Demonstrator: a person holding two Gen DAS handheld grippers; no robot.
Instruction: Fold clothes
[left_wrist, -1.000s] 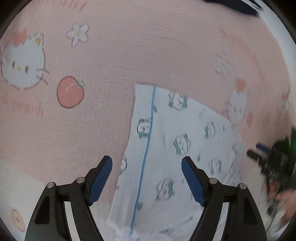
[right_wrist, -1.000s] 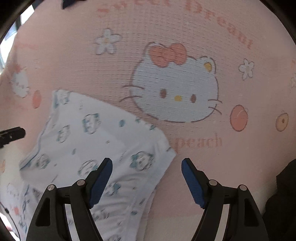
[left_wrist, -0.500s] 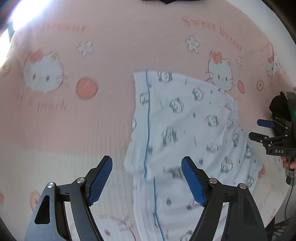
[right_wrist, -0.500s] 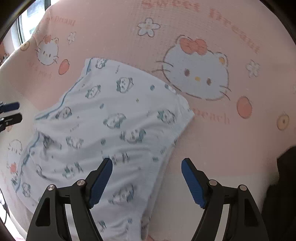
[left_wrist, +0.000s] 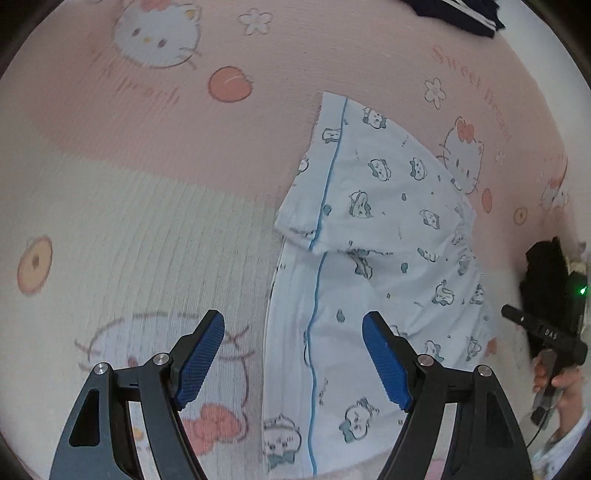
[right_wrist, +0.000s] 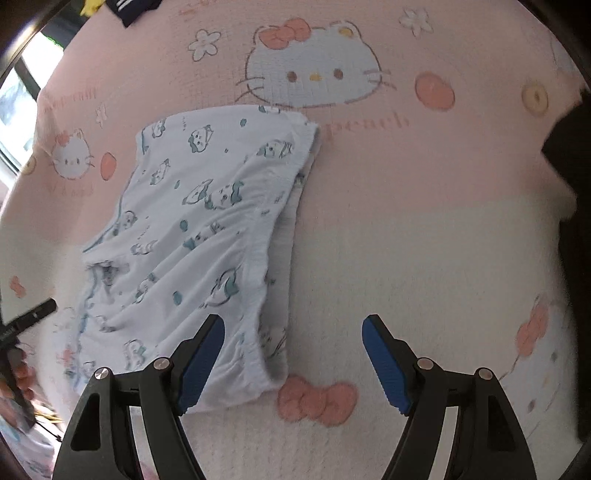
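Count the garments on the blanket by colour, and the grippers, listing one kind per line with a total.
Light blue printed garment: 1
Dark navy garment at the blanket's far edge: 1
Black garment: 1
Grippers, left gripper and right gripper, both open and empty: 2
Total: 5

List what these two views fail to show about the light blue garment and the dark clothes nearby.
- Light blue garment: its near end is cut off by the left wrist view's bottom edge.
- Dark clothing: cropped by the top rim, type unreadable.
- Black item: cropped at the right wrist view's edge and blurred.
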